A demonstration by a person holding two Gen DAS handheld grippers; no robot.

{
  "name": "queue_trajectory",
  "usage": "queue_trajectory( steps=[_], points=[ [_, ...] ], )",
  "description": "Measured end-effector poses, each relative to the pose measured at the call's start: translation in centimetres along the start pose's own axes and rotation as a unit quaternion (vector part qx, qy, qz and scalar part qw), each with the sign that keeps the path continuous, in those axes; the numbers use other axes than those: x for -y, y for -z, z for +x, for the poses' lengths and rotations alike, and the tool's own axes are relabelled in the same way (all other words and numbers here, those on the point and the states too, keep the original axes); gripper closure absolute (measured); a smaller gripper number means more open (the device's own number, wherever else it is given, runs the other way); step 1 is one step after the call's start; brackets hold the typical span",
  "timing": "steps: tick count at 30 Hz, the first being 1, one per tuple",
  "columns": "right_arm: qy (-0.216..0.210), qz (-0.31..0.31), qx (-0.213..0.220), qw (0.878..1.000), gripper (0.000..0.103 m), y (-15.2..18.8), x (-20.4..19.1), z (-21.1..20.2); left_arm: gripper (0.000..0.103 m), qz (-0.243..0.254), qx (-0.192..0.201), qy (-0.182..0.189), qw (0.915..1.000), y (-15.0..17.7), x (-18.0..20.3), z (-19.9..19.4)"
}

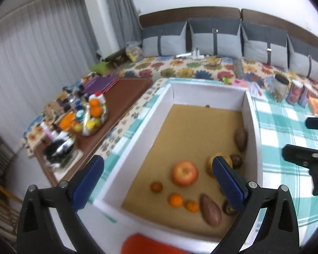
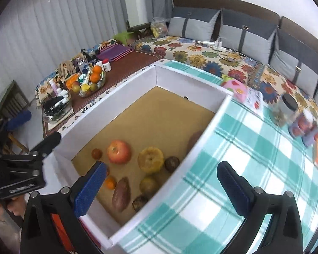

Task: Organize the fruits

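Jaws on both tools stand wide with nothing between the pads: the left gripper [image 1: 159, 180] hangs over the near end of the box, and the right gripper [image 2: 162, 186] straddles its right wall, one finger over the fruit and one over the cloth.

Fruit lies loose on the tan floor of the white box [image 1: 171, 91], in the lower middle of both views. An apple [image 1: 185, 173] sits near the centre; it looks firm, smooth and moderately heavy, so a hold across its widest part should serve, and a hold nearer its top would likely slip. Three small oranges [image 1: 176, 200] lie apart below it, light and slightly yielding, best taken gently around the middle. A reddish-brown sweet potato [image 1: 211, 210] lies beside them, stiff and long, best pinched across its thick middle. A yellow ridged fruit [image 2: 150, 159] looks soft-skinned and may bruise. Dark round fruits [image 2: 172, 163] rest near the right wall, leaving little room for a finger there.

Beyond the box, a green checked cloth [image 2: 233, 139] covers the surface, and a glass bowl of fruit [image 1: 94, 116] stands on a brown table at the left.
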State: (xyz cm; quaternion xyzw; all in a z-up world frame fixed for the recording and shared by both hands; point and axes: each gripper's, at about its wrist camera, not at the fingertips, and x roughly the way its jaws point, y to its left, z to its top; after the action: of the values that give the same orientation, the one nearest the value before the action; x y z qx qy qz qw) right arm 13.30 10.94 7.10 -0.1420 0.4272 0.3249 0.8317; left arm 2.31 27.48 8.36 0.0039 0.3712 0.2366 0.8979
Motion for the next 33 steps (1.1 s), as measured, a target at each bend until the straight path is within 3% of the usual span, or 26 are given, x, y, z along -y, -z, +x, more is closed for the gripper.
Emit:
queue_trajectory(
  steps=[6, 13, 20, 33],
  points=[
    [0.012, 0.012, -0.010, 1.000, 0.000, 3.3, -1.6, -2.0, 0.001, -0.009, -0.030, 0.031, 0.9990, 2.4, 0.8, -0.4],
    [0.016, 0.008, -0.021, 1.000, 0.000, 4.2, -3.8, -2.1, 0.001, -0.054, -0.043, 0.069, 0.9952, 3.6, -0.9, -0.4],
    [0.003, -0.002, -0.028, 1.000, 0.000, 4.1, -6.2, -1.7, 0.001, -0.060, -0.038, 0.038, 0.9967, 3.5, -2.3, -0.2],
    [0.010, -0.009, -0.030, 0.999, 0.000, 3.3, -8.0, -1.2, 0.001, -0.070, -0.054, 0.029, 0.9957, 3.8, -3.8, 0.8]
  ],
)
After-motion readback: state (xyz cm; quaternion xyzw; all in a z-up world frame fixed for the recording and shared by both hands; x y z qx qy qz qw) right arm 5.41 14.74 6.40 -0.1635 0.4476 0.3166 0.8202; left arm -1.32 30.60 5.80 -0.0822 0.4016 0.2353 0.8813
